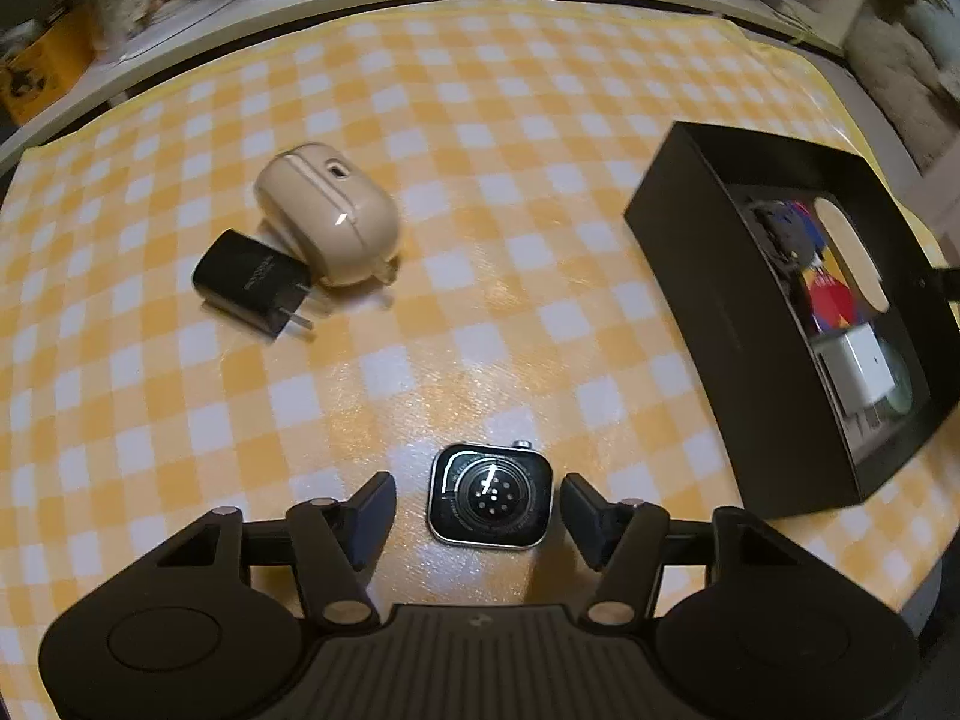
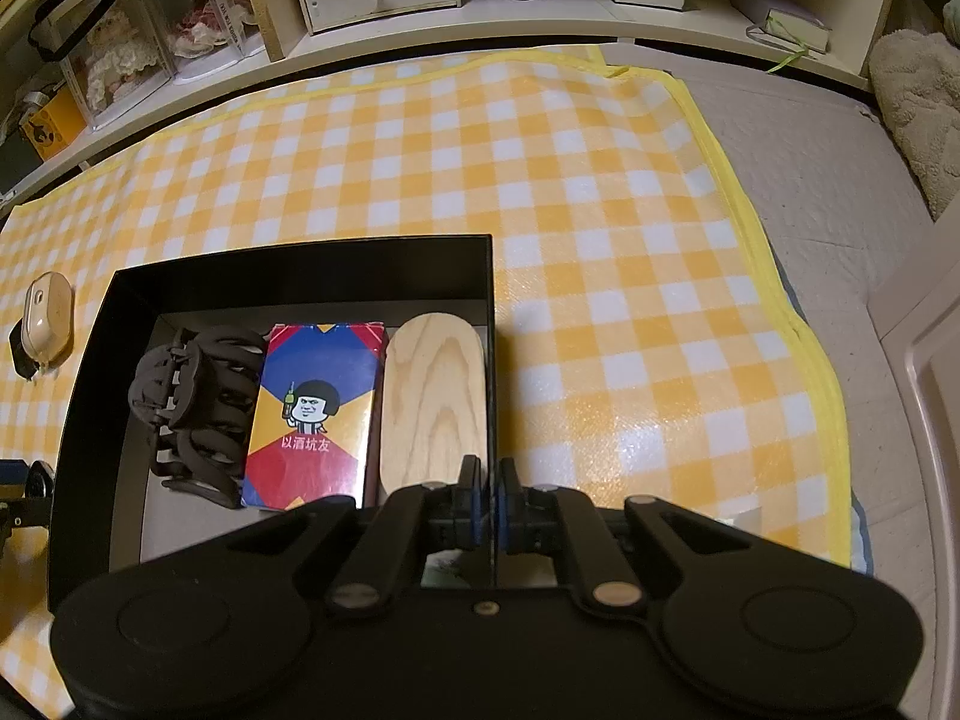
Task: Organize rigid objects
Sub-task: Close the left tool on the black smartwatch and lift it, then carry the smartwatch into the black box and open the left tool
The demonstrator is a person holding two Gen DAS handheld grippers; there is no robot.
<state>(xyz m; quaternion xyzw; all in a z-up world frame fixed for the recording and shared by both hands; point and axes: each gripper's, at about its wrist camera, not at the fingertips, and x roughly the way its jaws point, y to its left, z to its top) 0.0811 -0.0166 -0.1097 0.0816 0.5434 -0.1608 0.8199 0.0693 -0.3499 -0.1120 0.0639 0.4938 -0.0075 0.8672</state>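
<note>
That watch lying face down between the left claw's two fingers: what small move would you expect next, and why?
Probably closing the left gripper on the watch. Its fingers flank the watch without touching, and the right gripper grips the black box's wall.
</note>
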